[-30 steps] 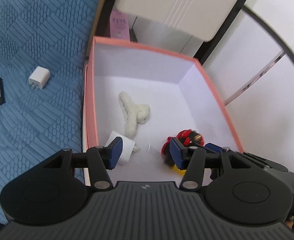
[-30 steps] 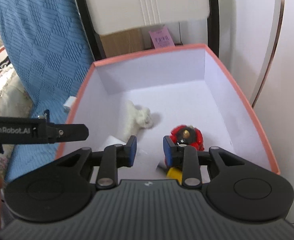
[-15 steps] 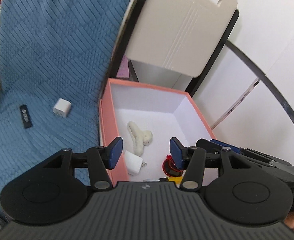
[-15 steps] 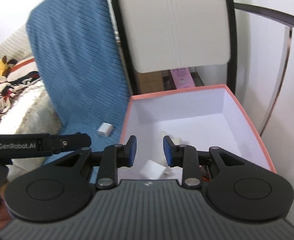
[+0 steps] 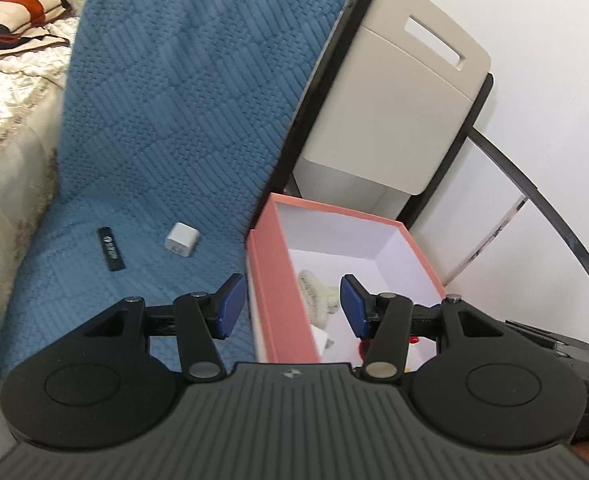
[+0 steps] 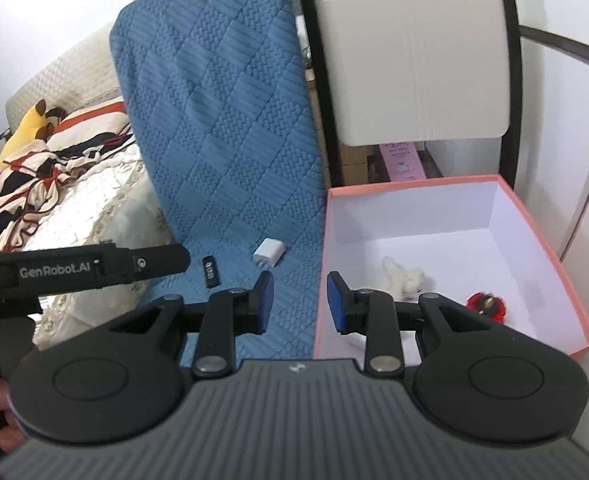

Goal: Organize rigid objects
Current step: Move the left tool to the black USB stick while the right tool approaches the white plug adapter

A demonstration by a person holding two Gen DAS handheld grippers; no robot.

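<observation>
Jaws of the left gripper [image 5: 292, 306] and the right gripper [image 6: 300, 302] stand spread, nothing between them. Pink box [image 6: 550, 248], white inside, holds a fluffy white hair claw [image 6: 404, 276] and a red toy [image 6: 486, 304]. Beside the box, on the blue quilted cover [image 6: 222, 128]: white charger plug [image 6: 268, 252], then a black USB stick [image 6: 211, 272].

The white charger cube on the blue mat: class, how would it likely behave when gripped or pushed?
The white charger cube looks rigid and boxy, so probably stiff, light, unlikely to roll. Its smooth faces may slip; the textured blue mat should resist sliding.
</observation>
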